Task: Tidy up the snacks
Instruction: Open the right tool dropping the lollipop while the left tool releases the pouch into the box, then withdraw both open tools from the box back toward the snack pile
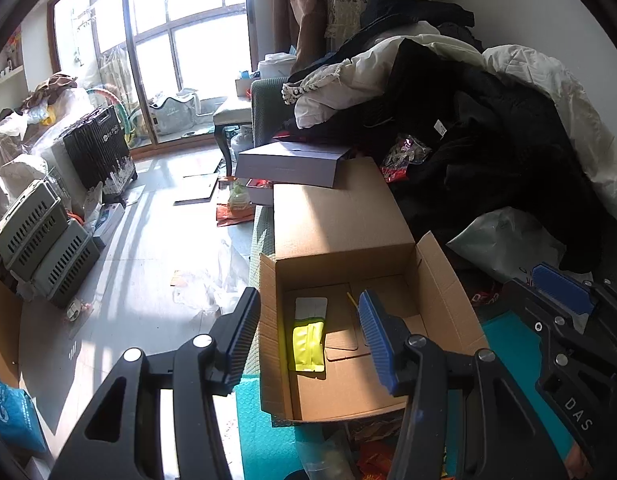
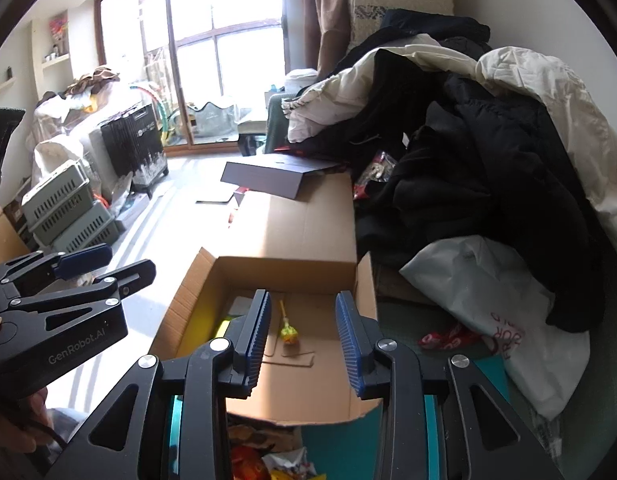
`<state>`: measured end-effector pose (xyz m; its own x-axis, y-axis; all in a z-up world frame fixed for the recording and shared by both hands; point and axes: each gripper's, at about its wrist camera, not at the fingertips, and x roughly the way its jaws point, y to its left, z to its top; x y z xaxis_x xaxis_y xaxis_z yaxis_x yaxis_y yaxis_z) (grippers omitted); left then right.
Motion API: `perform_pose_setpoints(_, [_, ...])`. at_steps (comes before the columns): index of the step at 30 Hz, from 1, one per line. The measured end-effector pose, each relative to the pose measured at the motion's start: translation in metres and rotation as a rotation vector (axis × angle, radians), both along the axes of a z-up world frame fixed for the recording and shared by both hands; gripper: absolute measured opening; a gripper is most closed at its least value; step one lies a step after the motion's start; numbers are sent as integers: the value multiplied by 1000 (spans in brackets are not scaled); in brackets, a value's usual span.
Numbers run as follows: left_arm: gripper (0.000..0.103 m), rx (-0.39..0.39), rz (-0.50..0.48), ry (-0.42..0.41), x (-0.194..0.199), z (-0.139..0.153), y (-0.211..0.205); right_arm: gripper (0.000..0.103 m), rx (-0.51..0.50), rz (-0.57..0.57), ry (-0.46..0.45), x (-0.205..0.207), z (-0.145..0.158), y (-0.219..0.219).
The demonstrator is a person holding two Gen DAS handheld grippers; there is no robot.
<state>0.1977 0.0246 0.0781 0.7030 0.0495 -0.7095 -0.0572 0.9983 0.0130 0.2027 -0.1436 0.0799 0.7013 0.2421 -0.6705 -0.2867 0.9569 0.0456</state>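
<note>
Cluttered living room. Open cardboard box (image 1: pixel 348 248) ahead, below both grippers. Left gripper (image 1: pixel 308 336), right gripper (image 2: pixel 304 340): jaws spread, empty. Yellow pouch (image 1: pixel 307 345) likely light, soft: pinch edge. Lollipop (image 2: pixel 287 332) likely fragile: grip stick.

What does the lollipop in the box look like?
The lollipop lies flat on the floor of the open cardboard box, touching nothing else. Its round head has a crinkly yellow-green wrapper with orange bits; a thin yellow stick points toward the far wall. It shows between the right tool's open fingers, unheld.
</note>
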Motion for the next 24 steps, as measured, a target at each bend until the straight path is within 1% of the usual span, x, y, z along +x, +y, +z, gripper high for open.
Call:
perform_pose_setpoints(1, [51,0,-1,-11,-5,5,0,39,0,2,-12,-4,5,-1])
perform_pose_setpoints(3, [51,2,-2,-31,-15,14,-1,50,1,4,-33,-11,14,-2])
perform_pose_setpoints(4, [52,4,-2,-40,-19,18,-1,51,3,6,-43,-15,18,-3])
perform_pose_setpoints(5, [58,6,0,-46,-23,21,-1,53,3,8,-51,-19,22,-3])
perform_pose_setpoints(6, [67,5,5,-57,-28,26,0,54,1,9,-60,-23,26,-4])
perform_pose_setpoints(8, [77,5,13,-87,-38,35,0,58,-3,5,-76,-31,33,-5])
perform_pose_setpoints(11, [78,12,10,-125,-52,47,-2,64,2,6,-93,-41,43,-8])
perform_pose_setpoints(13, [79,10,3,-133,-59,52,-3,66,2,7,-104,-47,48,-9])
perform_pose_setpoints(15, [79,2,0,-139,-67,55,-3,70,0,5,-111,-55,51,-12])
perform_pose_setpoints(18, [79,-10,1,-135,-76,55,-3,77,3,2,-118,-66,55,-15])
perform_pose_setpoints(21, [79,-14,2,-126,-85,51,-3,82,2,2,-119,-75,55,-18])
perform_pose_setpoints(24, [79,-7,-2,-119,-95,47,-3,84,-1,-1,-119,-86,52,-21])
